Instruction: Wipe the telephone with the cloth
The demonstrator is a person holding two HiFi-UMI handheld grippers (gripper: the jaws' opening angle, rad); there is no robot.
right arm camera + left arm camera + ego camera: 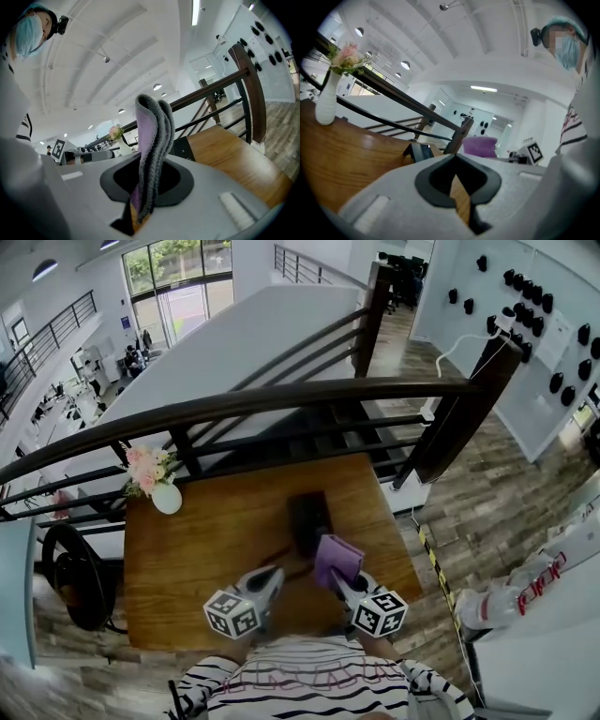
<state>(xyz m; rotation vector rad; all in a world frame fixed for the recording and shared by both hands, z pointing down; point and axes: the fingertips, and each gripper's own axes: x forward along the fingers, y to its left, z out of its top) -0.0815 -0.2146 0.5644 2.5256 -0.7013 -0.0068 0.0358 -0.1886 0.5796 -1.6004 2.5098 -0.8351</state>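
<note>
A black telephone [309,519] lies on the wooden table [206,535], right of the middle. My right gripper [340,583] is shut on a folded purple cloth [337,561], which stands up from the jaws just right of the telephone's near end. In the right gripper view the cloth [152,140] rises between the jaws of the right gripper [143,201], with the telephone [183,146] behind it. My left gripper [274,576] is shut and holds nothing, just left of the telephone's near end. From the left gripper [455,160] the telephone [419,151] and the cloth [479,146] show ahead.
A white vase of pink flowers [161,486] stands at the table's far left corner. A dark railing [281,401] runs along the table's far edge, with stairs beyond. A black round chair [70,577] is left of the table. Wood floor lies to the right.
</note>
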